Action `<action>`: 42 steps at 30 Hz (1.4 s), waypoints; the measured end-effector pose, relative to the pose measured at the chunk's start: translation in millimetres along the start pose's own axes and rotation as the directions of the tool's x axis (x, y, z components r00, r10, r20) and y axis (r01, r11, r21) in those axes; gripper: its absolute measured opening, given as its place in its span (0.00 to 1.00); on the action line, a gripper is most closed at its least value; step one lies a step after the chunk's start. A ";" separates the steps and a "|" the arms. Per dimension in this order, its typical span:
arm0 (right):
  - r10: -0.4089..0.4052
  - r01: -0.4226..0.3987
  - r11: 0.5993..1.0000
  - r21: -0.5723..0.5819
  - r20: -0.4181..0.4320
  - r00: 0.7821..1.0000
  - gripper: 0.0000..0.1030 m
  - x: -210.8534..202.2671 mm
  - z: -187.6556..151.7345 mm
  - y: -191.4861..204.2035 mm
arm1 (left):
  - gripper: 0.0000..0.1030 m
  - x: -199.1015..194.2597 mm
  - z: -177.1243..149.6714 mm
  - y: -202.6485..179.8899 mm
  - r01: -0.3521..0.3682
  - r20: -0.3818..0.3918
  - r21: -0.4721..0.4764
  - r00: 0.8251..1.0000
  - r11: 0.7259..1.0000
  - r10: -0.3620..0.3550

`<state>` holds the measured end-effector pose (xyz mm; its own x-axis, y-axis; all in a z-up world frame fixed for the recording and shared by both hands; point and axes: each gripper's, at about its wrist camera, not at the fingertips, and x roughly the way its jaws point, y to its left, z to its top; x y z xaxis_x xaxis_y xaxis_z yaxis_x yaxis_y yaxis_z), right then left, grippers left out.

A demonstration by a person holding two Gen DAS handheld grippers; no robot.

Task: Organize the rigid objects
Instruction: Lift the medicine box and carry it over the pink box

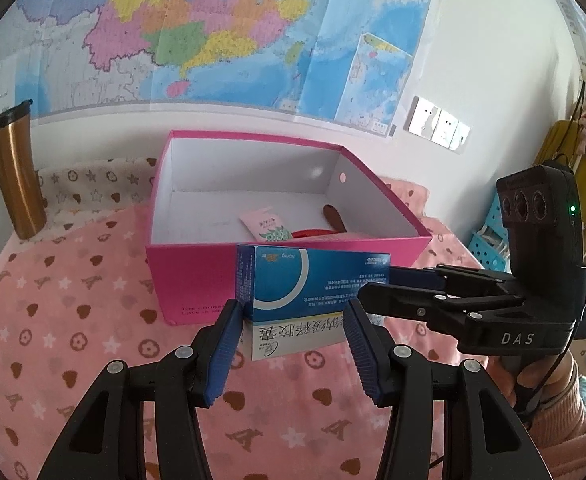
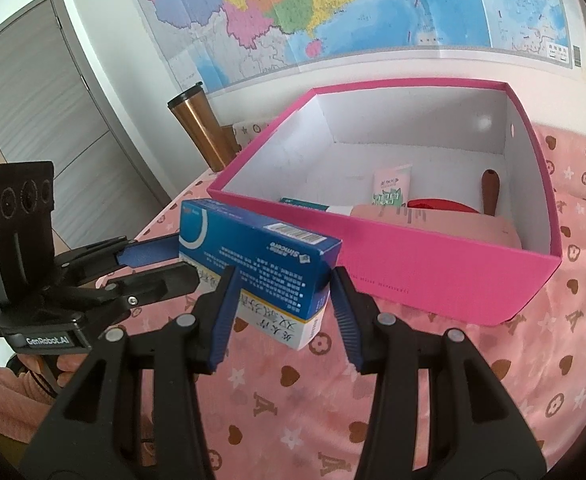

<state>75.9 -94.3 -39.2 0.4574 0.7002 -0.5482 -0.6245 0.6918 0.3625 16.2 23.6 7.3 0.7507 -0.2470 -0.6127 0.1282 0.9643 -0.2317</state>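
pink blanket [image 1: 73,320], wall map [image 1: 213,28], copper tumbler [image 1: 13,176]

Left gripper [image 1: 293,316] and right gripper [image 2: 283,286], jaws clamped, angled downward.

My left gripper [image 1: 295,312] held the blue medicine carton [image 1: 313,284] by its near end, while my right gripper [image 1: 377,280] clamped its far end. The carton hung just before the pink box [image 1: 197,276].
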 end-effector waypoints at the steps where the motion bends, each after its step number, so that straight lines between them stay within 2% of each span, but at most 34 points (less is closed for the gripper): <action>1: -0.002 0.002 1.000 -0.002 0.001 1.000 0.48 -0.3 -0.2 0.1 | 0.51 0.0 0.4 -0.2 -0.001 0.001 0.001 1.000 1.000 0.001; 42: -0.011 0.012 0.999 -0.036 0.045 0.999 0.48 -2.2 15.7 3.1 | 0.51 6.6 18.6 7.1 -0.024 0.031 0.019 0.999 1.000 0.023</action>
<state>83.0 -90.9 -25.0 0.4923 0.7000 -0.5173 -0.6413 0.6936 0.3283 34.0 30.5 15.7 0.7733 -0.2215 -0.5941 0.1226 0.9715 -0.2027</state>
